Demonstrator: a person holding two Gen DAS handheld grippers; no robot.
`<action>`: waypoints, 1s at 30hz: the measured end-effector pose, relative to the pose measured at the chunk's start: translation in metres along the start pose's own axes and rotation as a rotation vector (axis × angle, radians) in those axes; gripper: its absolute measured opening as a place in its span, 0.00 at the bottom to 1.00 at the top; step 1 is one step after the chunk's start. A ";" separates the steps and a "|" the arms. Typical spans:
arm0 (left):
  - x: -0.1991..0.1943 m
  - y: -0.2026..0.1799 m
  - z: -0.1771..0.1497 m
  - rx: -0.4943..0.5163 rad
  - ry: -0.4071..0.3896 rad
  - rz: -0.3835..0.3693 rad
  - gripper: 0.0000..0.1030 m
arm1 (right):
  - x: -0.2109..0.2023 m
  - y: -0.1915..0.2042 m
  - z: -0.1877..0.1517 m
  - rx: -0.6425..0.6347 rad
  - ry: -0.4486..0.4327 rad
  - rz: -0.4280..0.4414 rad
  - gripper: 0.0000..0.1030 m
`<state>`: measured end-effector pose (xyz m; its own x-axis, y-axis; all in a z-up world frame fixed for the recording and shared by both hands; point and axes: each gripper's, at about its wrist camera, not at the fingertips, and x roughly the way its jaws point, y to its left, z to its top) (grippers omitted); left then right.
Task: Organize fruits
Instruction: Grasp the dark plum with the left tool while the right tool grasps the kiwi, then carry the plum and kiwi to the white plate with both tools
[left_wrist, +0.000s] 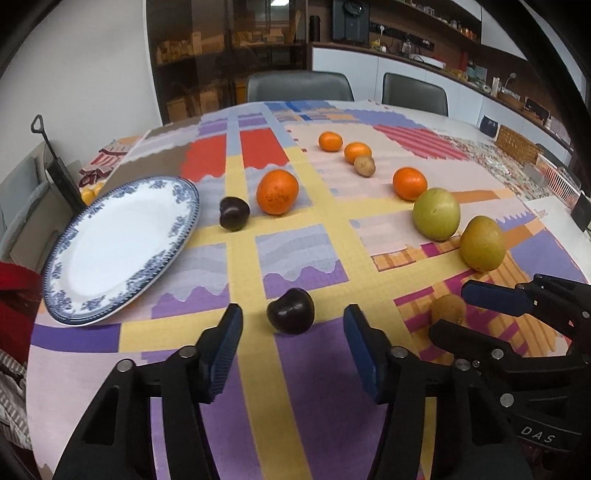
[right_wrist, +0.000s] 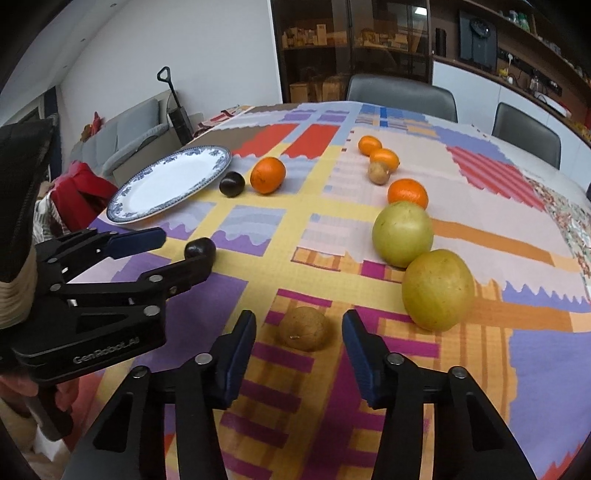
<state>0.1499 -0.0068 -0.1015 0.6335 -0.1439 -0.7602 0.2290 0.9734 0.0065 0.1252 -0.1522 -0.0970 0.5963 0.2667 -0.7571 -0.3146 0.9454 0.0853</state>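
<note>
My left gripper (left_wrist: 293, 350) is open, its jaws just short of a dark plum (left_wrist: 290, 311) on the tablecloth. My right gripper (right_wrist: 299, 349) is open, its jaws either side of a brown kiwi (right_wrist: 303, 328). That kiwi (left_wrist: 448, 309) and the right gripper (left_wrist: 476, 314) show at the right of the left wrist view. The left gripper (right_wrist: 173, 254) shows at the left of the right wrist view, near the plum (right_wrist: 200, 249). A blue-rimmed white plate (left_wrist: 122, 243) lies at the left, empty. A second plum (left_wrist: 233, 213) and a large orange (left_wrist: 277, 192) lie beside it.
A green apple (right_wrist: 402, 233) and a yellow pear (right_wrist: 437, 290) sit close to the right of the kiwi. Three small oranges (left_wrist: 409, 183) and a potato (left_wrist: 364, 166) lie further back. Grey chairs (left_wrist: 299, 85) stand behind the table. A red bag (right_wrist: 83, 194) is off the left edge.
</note>
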 end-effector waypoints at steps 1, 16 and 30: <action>0.002 0.000 0.001 -0.002 0.006 -0.003 0.47 | 0.001 -0.001 0.000 0.001 0.004 0.000 0.43; 0.016 -0.001 0.005 -0.016 0.035 -0.006 0.27 | 0.009 -0.009 0.001 0.022 0.032 0.030 0.30; -0.032 0.009 0.006 -0.036 -0.048 0.015 0.27 | -0.012 0.007 0.019 -0.012 -0.034 0.089 0.30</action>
<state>0.1365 0.0053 -0.0732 0.6716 -0.1371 -0.7281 0.1935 0.9811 -0.0063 0.1293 -0.1451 -0.0748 0.5905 0.3559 -0.7243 -0.3762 0.9154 0.1431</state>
